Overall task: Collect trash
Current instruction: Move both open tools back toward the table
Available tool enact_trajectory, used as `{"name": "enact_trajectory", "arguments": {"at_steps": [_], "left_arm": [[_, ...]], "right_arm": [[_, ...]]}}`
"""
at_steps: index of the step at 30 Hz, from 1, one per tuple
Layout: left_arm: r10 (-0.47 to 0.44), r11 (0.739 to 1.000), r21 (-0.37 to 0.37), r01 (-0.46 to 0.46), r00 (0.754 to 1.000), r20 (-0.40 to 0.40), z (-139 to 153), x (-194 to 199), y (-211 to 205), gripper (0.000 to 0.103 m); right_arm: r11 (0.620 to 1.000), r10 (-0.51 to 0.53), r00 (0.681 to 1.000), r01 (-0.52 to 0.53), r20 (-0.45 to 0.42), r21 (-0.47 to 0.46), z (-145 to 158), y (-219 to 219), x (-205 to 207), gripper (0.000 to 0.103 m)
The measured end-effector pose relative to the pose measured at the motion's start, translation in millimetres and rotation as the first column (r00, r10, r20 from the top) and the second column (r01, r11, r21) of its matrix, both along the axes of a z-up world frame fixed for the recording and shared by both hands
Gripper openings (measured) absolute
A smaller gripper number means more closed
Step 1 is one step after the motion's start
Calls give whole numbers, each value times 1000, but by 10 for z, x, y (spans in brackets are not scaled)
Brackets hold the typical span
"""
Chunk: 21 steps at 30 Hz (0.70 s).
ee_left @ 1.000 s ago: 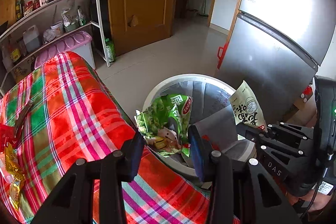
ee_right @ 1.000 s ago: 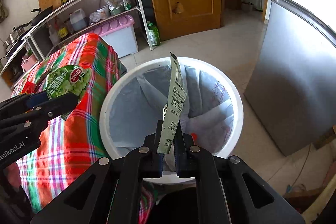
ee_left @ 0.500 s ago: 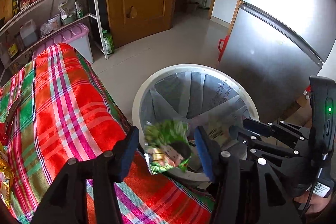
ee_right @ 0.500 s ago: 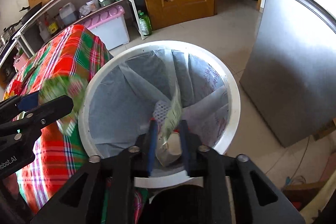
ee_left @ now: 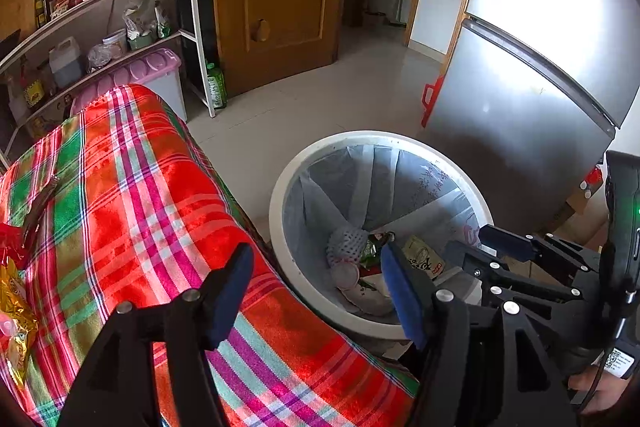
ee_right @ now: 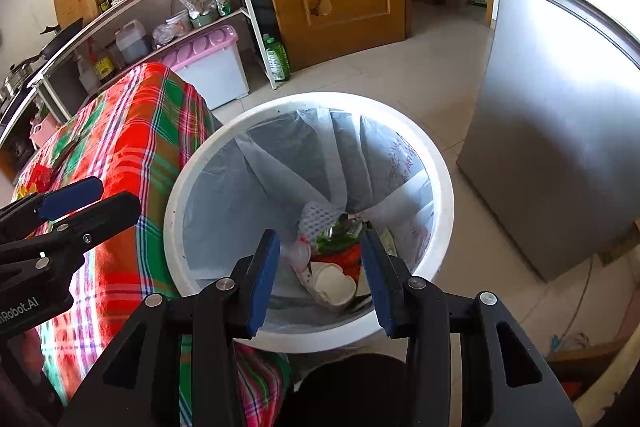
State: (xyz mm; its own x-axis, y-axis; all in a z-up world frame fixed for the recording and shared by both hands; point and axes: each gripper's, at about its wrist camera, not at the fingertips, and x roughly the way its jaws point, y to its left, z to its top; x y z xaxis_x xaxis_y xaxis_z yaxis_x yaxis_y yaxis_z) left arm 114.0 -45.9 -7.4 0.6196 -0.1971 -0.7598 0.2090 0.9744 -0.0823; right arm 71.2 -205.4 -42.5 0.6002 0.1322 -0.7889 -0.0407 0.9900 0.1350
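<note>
Sunlit kitchen floor tile ran out behind everything, with a wooden door at the back and a steel fridge to the right. Below me stood the round white trash bin lined with a grey plastic bag [ee_right: 440, 187], and beside it on my left the table under a red, green and pink plaid cloth [ee_left: 132, 195].

I held my right gripper [ee_right: 320, 267] over the bin mouth, pointing steeply down; its blue-padded jaws were opening with nothing between them. At the bottom of the bag lay a heap of crumpled wrappers and a white cup [ee_right: 332, 267], so that trash was already where it belonged. My left gripper [ee_left: 316, 279] hung over the table's edge just beside the bin rim, its jaws also opening and empty.

What the next reach turned on, as I judged it, was direction. The remaining trash lay away from the bin, far to the left on the cloth: a crinkled gold foil wrapper [ee_left: 16, 323] at the left edge of the left wrist view, with a red wrapper [ee_left: 10, 239] just above it. Both sat well apart from either claw, on the left gripper's side. The left hand was plainly nearer. The gold wrapper's long axis seemed to run roughly along the table edge, though it was cut off by the frame.
</note>
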Motion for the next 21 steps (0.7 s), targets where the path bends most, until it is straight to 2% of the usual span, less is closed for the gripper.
{"name": "enact_trajectory", "arguments": {"at_steps": [9, 21], "left_arm": [[46, 999, -6, -46, 997, 66, 205, -227, 266, 72], [159, 987, -16, -158, 981, 109, 320, -564, 745, 73]], "right_arm": [[1000, 12, 998, -12, 59, 8, 194, 137, -137, 44], [997, 69, 990, -73, 124, 33, 420, 517, -284, 44]]}}
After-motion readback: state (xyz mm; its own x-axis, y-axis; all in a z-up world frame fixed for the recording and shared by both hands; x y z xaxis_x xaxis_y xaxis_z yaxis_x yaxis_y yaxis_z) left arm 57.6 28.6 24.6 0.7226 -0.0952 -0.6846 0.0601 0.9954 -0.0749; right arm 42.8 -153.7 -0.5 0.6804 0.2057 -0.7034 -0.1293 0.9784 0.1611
